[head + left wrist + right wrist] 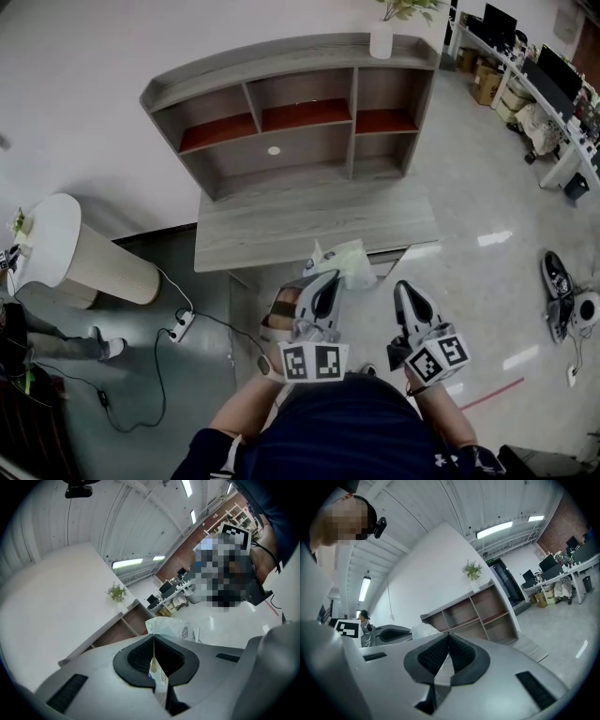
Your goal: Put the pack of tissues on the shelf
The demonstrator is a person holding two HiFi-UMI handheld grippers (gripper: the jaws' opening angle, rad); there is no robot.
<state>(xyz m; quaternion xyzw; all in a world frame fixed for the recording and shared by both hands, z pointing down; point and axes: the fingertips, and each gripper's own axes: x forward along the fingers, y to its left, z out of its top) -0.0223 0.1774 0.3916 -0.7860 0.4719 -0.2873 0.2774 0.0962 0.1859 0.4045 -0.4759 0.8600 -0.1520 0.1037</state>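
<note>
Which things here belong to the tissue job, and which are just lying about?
Job:
pack of tissues, held in the shut left gripper
shelf

Lying about:
potted plant on the shelf top
power strip and shoes on the floor
right gripper, shut, empty

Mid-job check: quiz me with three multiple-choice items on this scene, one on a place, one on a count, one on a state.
1. Where is the pack of tissues?
A in the right gripper
B inside the shelf
C pinched in the left gripper

2. How many red-floored compartments are in the shelf's top row?
A three
B two
C five

3. What state is the right gripper in?
A open
B shut, empty
C shut on the pack of tissues

Answers:
1 C, the wrapper sits between the left gripper's closed jaws.
2 A, three red boards show side by side.
3 B, its jaws meet with nothing between them.
</note>
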